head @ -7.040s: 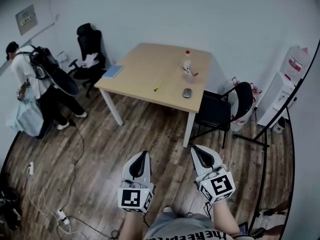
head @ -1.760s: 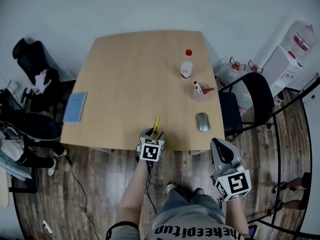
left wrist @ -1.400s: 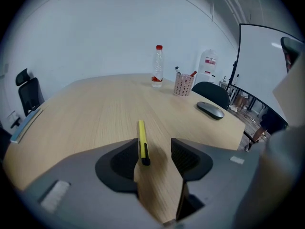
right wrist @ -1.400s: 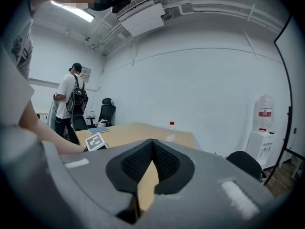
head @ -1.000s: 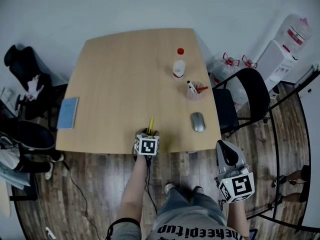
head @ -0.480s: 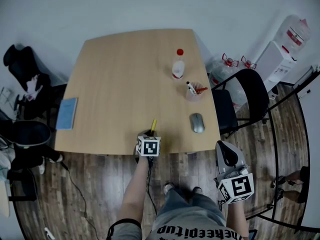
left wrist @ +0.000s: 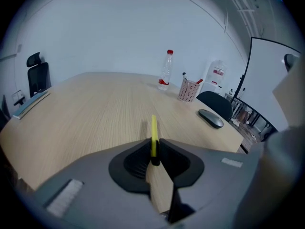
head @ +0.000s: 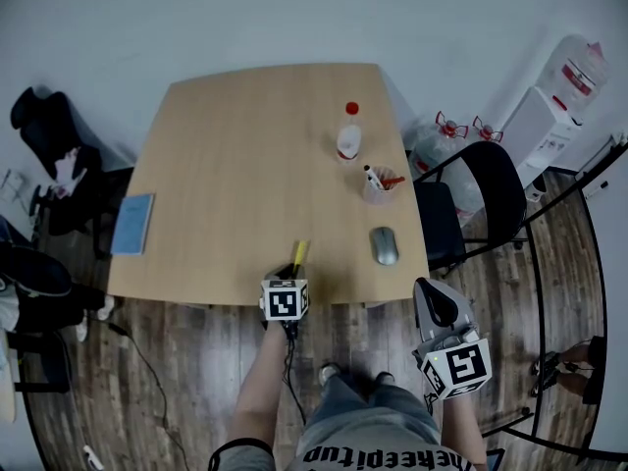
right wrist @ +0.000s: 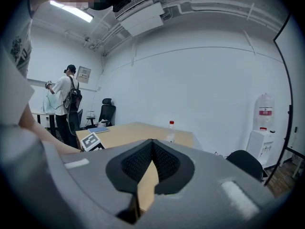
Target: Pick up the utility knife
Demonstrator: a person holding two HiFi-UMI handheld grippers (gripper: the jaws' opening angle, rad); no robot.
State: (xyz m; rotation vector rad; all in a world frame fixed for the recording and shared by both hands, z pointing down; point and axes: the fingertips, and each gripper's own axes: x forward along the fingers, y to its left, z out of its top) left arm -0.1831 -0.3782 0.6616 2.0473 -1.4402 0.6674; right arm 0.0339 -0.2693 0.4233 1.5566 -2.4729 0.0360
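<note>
Now: utility knife [left wrist: 154,133], slim, flat, yellow plastic, at lower centre of the left gripper view. Held edge-on in left gripper [left wrist: 153,150]; ribbed black jaws narrow, closing onto it, above the near edge of the pale wood-grain desk [left wrist: 95,109]. Right gripper [right wrist: 151,144] at lower right of the head view, off the desk: smooth grey shell, jaws met at the tips, nothing between.

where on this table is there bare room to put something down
The broad middle of the table, between the blue notebook and the bottle, is bare. So is the near edge left of the utility knife. The right side is crowded: bottle, pen cup, mouse.
</note>
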